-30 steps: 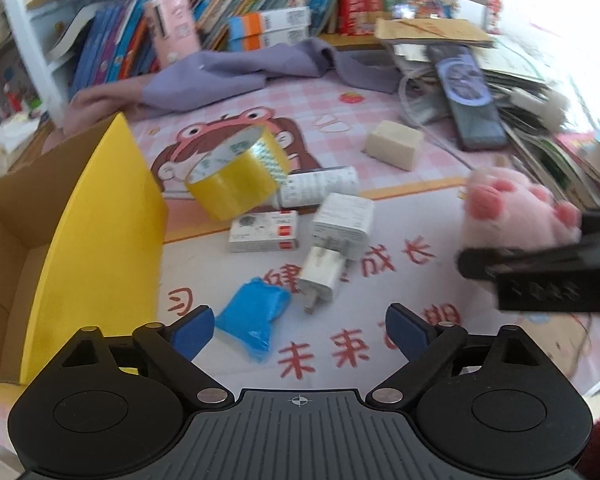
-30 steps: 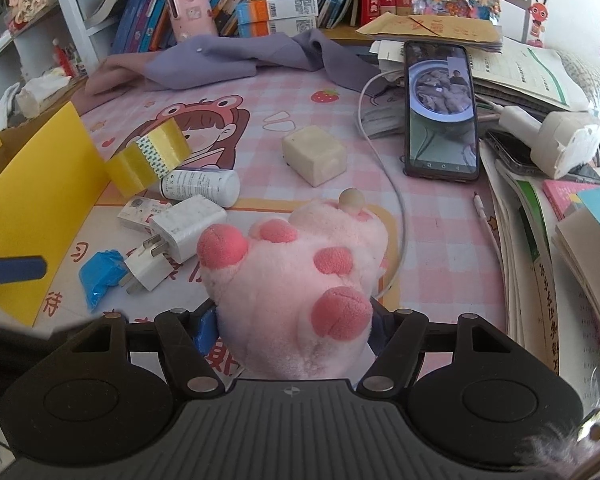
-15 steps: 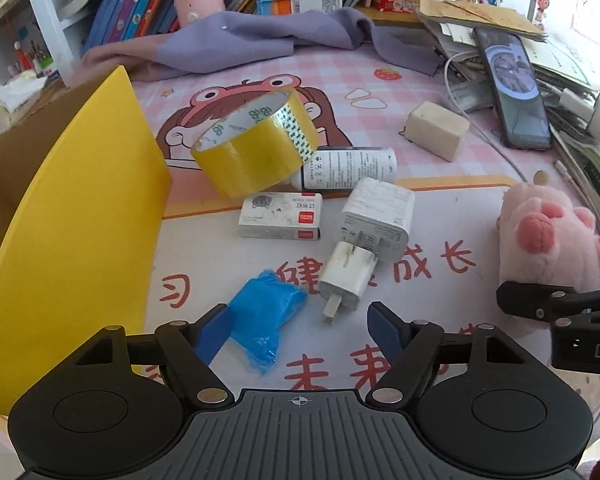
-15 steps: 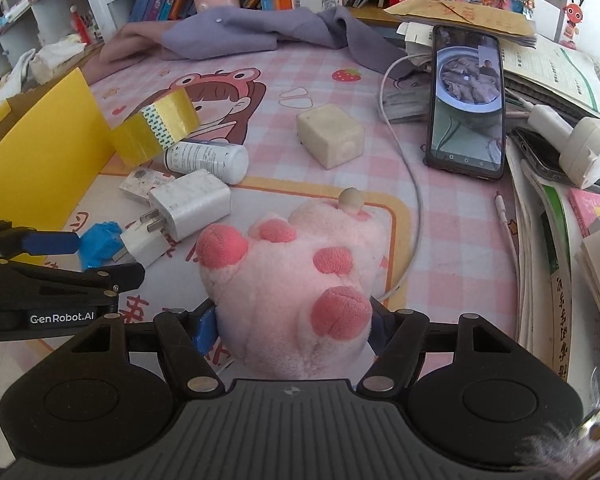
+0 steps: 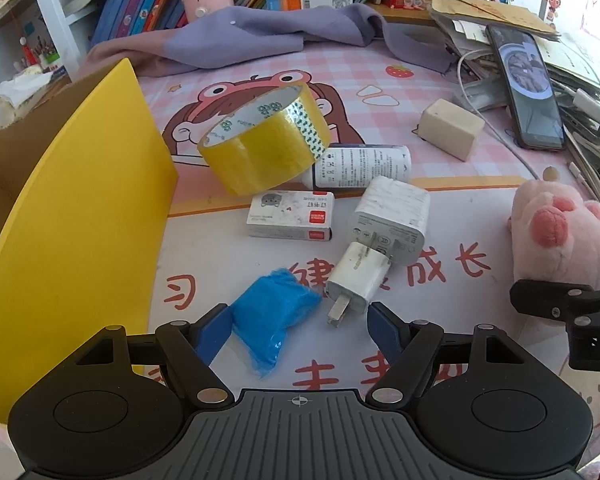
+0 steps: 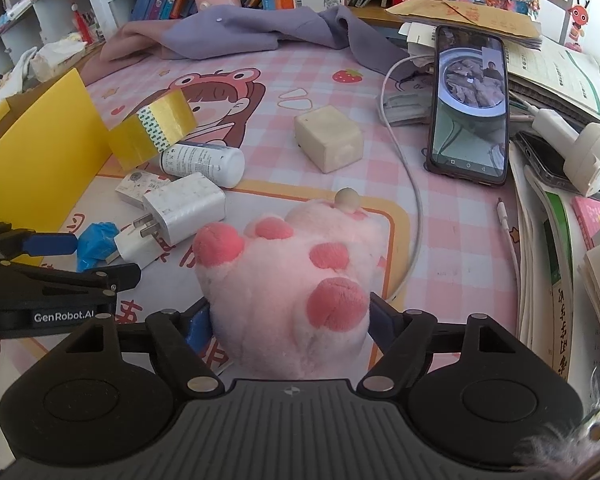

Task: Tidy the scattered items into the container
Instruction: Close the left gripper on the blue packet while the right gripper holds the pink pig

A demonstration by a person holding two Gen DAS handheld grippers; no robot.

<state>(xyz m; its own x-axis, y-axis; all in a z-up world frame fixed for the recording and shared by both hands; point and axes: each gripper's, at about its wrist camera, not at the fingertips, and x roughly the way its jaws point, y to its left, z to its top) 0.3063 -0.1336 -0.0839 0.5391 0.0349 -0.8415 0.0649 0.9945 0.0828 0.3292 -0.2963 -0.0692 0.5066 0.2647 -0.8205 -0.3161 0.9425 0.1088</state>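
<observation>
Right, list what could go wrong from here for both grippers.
1. The left gripper stands open around both the blue plastic wad and the prongs of the small white charger; closing could catch both or knock the charger aside.
2. The right gripper has just been opening around the pink plush paw; a loose hold on soft plush may slip when lifted.

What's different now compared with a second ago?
The left gripper has come down and forward over the blue bag and small white charger, its jaws narrowed but gripping nothing. The right gripper has just been opening its jaws around the pink plush paw. The tape roll and the other clutter stayed put.
</observation>
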